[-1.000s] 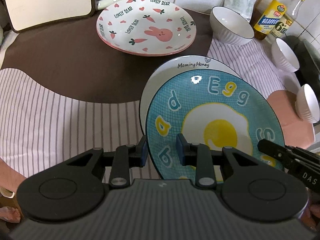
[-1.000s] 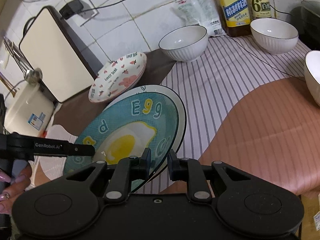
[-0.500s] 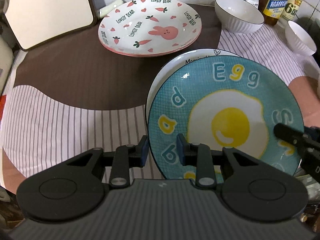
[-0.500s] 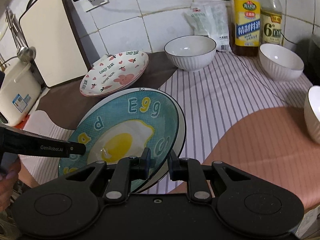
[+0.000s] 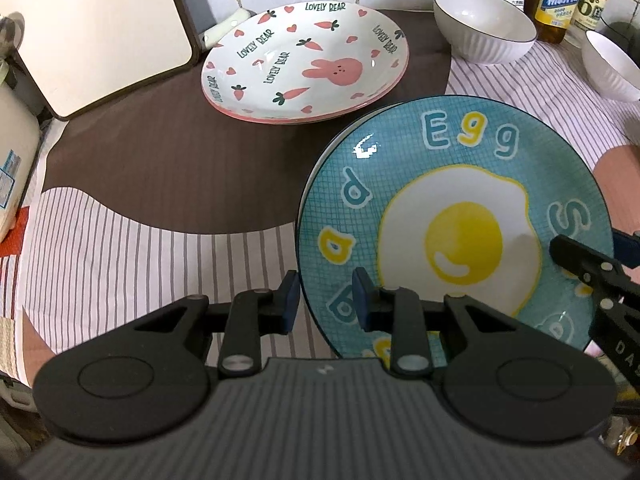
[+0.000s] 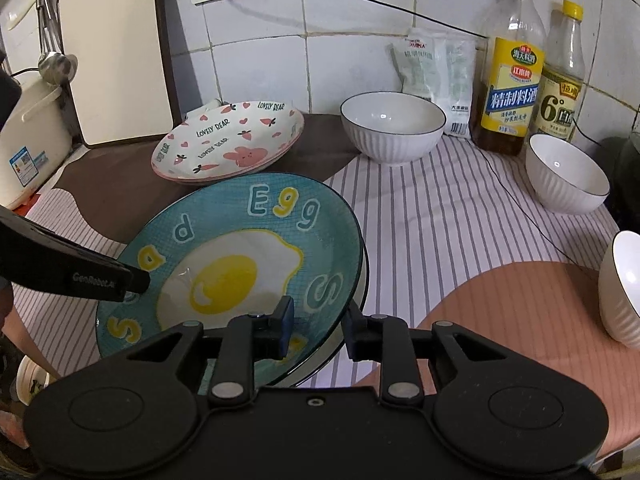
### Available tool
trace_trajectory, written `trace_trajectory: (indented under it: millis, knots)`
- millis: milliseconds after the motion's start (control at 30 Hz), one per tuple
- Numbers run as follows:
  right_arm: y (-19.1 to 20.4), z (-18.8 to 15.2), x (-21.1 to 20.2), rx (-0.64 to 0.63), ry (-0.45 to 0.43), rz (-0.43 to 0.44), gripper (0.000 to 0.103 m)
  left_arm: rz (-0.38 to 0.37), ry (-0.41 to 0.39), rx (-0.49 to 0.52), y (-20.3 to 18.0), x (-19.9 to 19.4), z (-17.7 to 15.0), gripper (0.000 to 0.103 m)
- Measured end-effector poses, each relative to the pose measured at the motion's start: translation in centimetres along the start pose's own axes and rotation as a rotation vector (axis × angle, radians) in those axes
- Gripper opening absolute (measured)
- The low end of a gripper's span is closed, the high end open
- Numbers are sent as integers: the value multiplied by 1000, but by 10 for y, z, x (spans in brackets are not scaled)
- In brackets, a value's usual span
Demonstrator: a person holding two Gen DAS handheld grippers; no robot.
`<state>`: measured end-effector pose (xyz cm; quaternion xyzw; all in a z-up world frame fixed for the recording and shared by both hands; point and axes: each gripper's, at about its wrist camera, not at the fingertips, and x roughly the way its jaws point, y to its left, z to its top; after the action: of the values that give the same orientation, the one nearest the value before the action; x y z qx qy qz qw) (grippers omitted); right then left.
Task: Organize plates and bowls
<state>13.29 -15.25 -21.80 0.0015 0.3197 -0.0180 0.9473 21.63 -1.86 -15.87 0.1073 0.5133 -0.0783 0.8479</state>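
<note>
A teal egg plate [image 5: 452,204] rests on a white plate whose rim [image 5: 320,160] shows behind it; both are held above the cloth. My left gripper [image 5: 322,300] is shut on the left rim of the two plates. My right gripper [image 6: 318,326] is shut on their right rim [image 6: 356,280]. The egg plate also shows in the right wrist view [image 6: 240,256]. A pink bunny plate [image 5: 308,64] sits on a second similar plate at the back, also in the right wrist view [image 6: 228,144]. Three white ribbed bowls stand to the right [image 6: 394,126] [image 6: 566,174] [image 6: 622,288].
Two bottles [image 6: 512,84] [image 6: 560,80] and white packets [image 6: 436,72] stand against the tiled wall. A cutting board [image 5: 92,28] leans at the back left beside a white appliance [image 6: 28,140]. A black cable [image 6: 520,208] crosses the striped cloth.
Both grippers have carried the two stacked plates upward and toward the bunny plate. The white plate below is now almost hidden under the egg plate. Both grips are unchanged.
</note>
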Motion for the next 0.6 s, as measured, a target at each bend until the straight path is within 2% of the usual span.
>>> trace_trajectory:
  millis: [200, 333, 400, 600]
  knots:
    - [2, 0, 0, -9, 1, -12, 30, -32, -1, -36, 8, -1, -1, 27]
    - [5, 1, 0, -23, 61, -69, 31, -77, -15, -87, 19, -3, -2, 27]
    - [1, 0, -1, 0, 54, -46, 31, -102, -13, -111, 23, -4, -3, 27]
    - [-2, 5, -12, 6, 28, -54, 31, -133, -31, -142, 35, -14, -2, 27]
